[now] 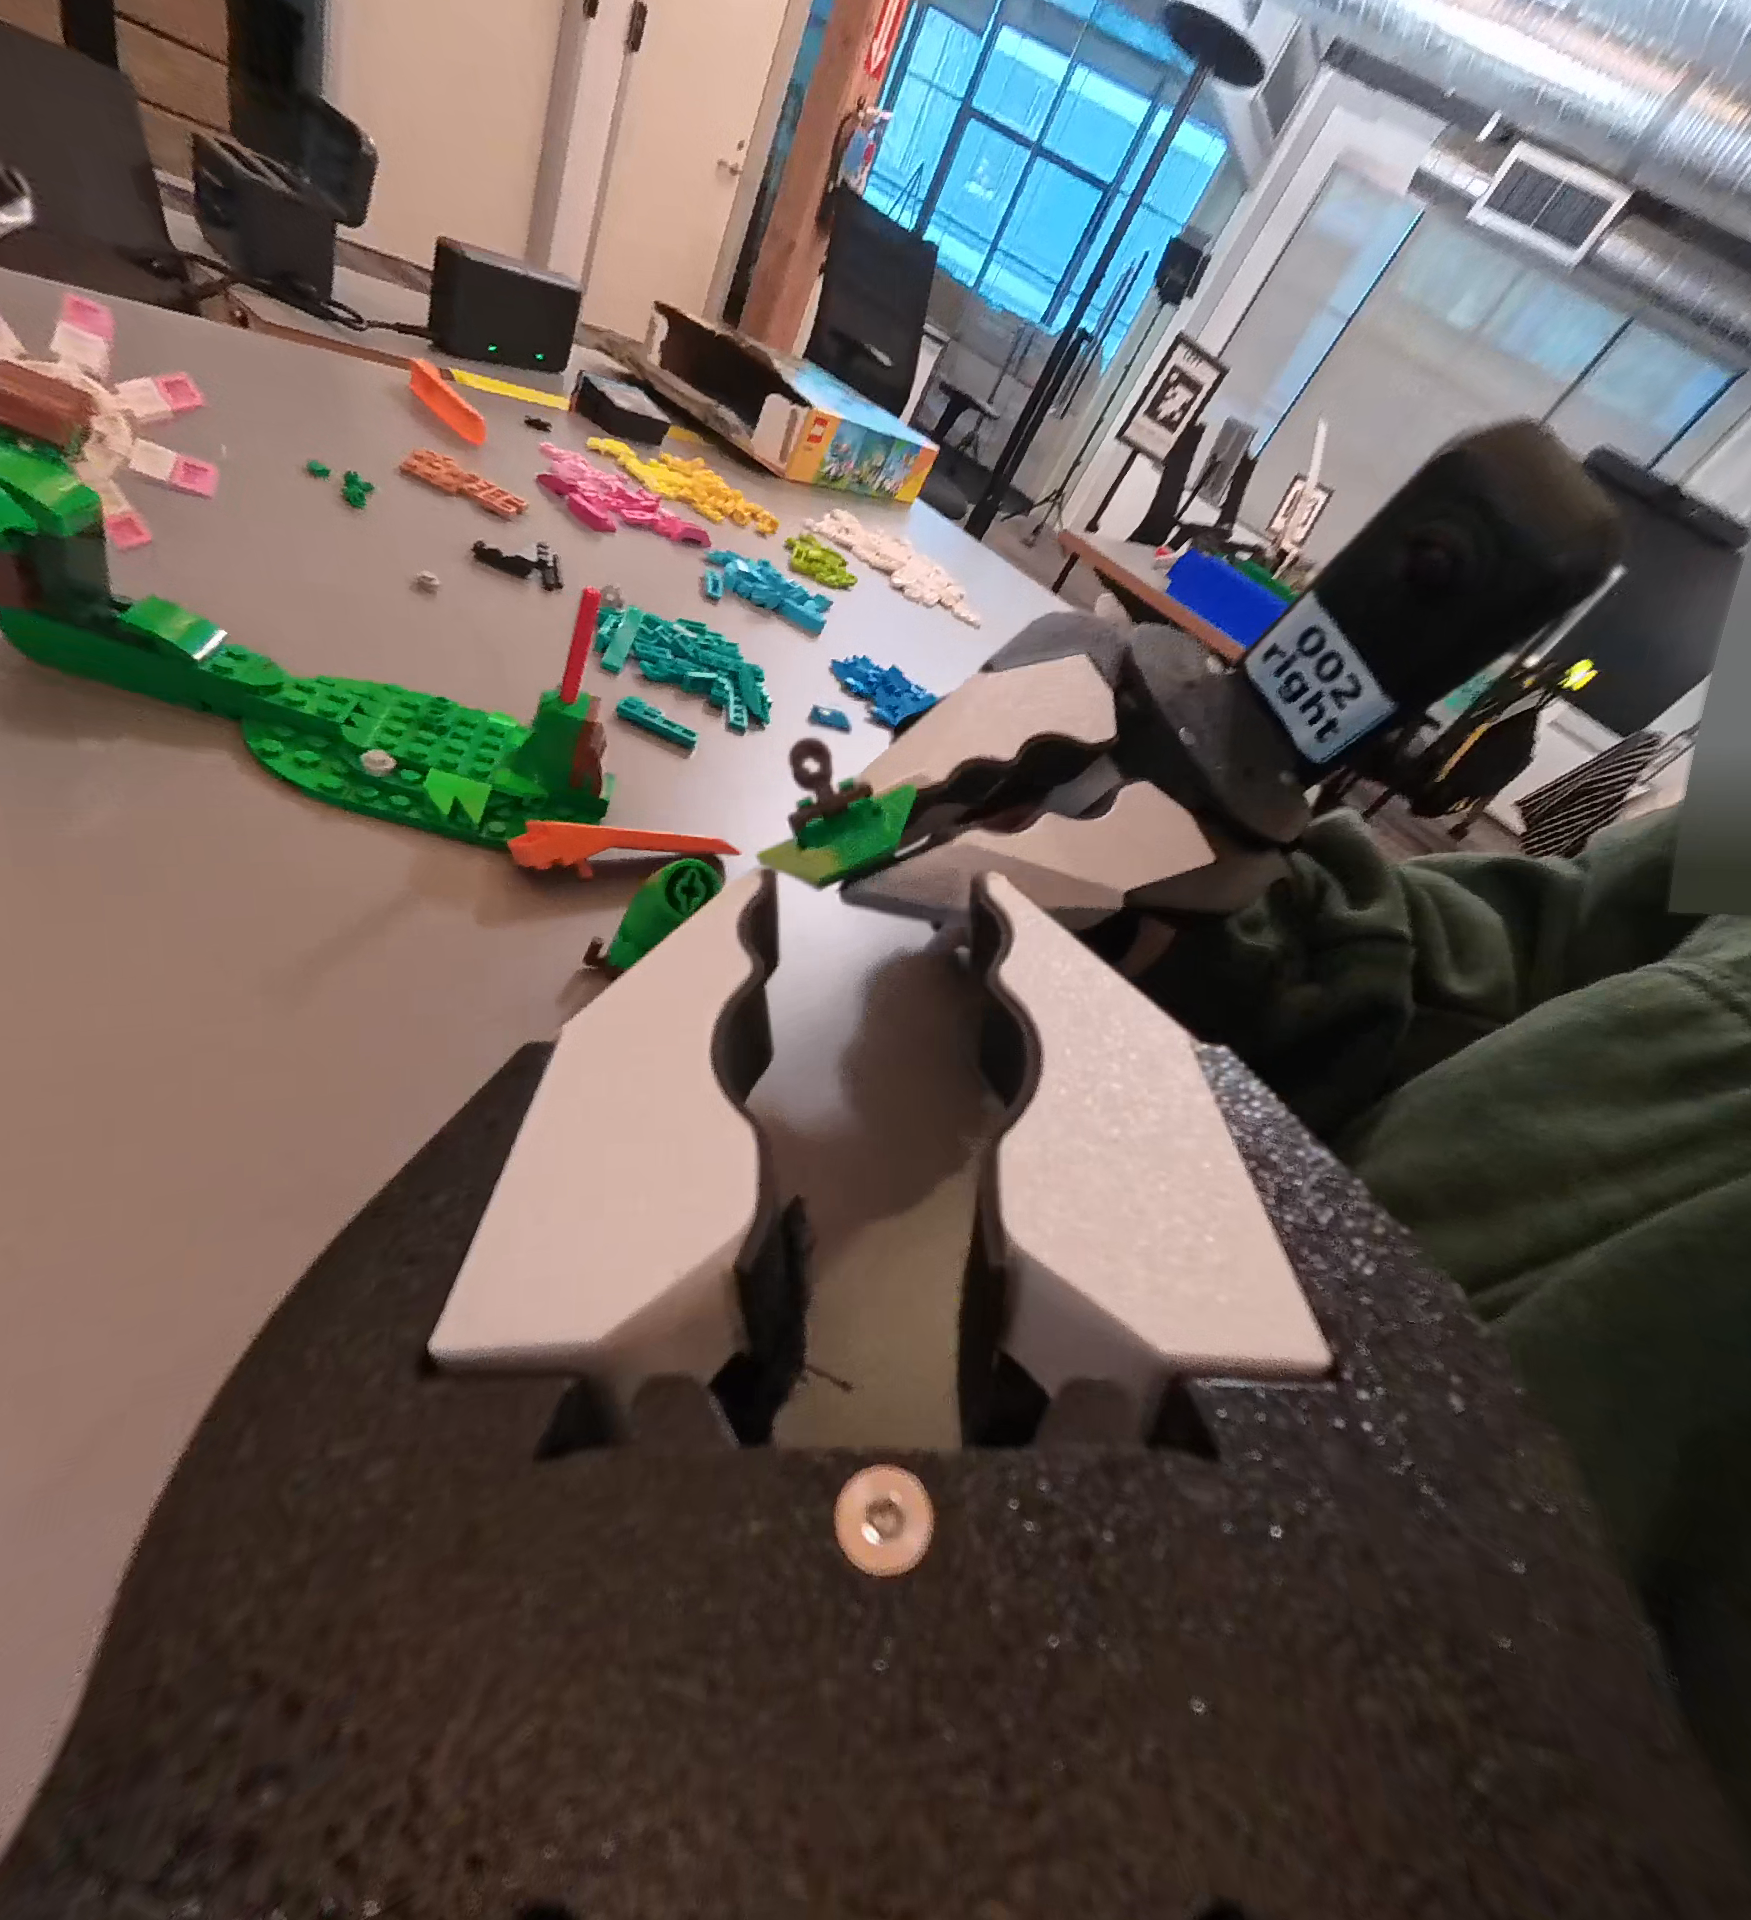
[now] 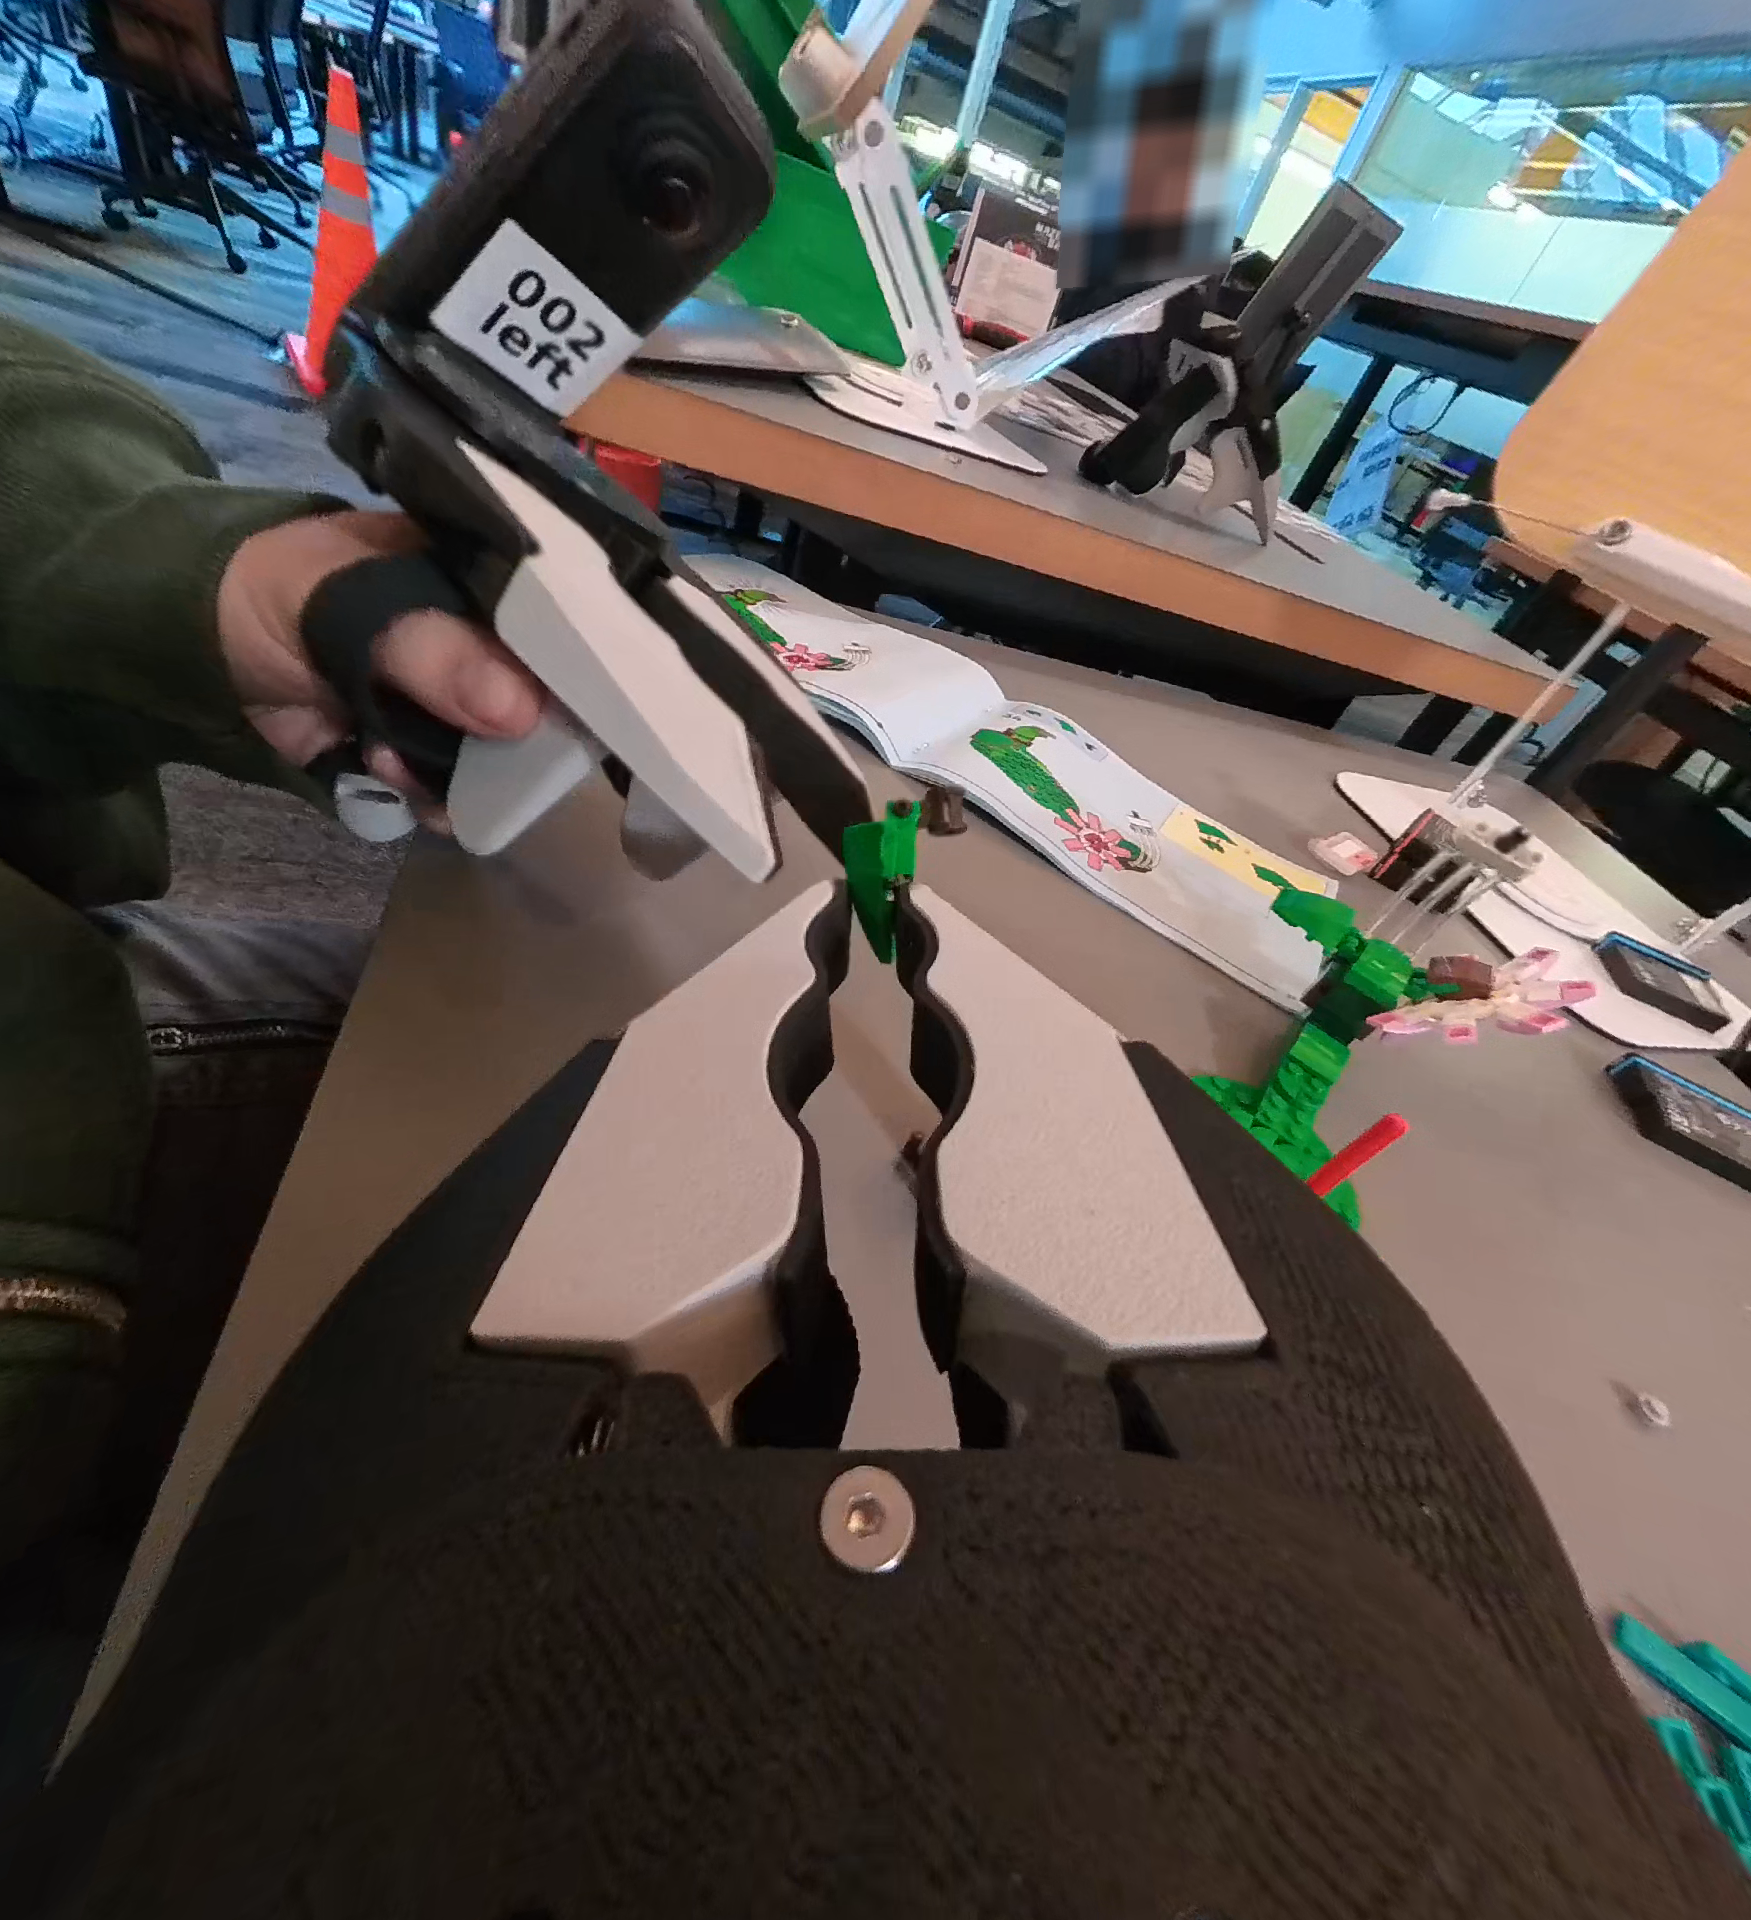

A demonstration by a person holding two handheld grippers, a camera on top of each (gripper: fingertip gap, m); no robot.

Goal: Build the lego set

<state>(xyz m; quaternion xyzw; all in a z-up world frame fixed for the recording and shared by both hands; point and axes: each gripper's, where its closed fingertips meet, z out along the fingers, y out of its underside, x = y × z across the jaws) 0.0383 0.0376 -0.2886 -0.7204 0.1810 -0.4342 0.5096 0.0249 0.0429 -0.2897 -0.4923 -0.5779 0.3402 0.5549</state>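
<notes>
My right gripper (image 2: 876,914) pinches the small green leaf piece (image 2: 879,883) by its tail above the table (image 1: 175,1039); light, stiff, slippery plastic, so my left gripper (image 1: 876,899), jaws apart, should take its flat edges.

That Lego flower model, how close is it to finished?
Partway. The green base with its stem and pink flower already stands on the table. The right gripper holds a small green piece; the left gripper is open. Sorted brick piles remain unused.
</notes>
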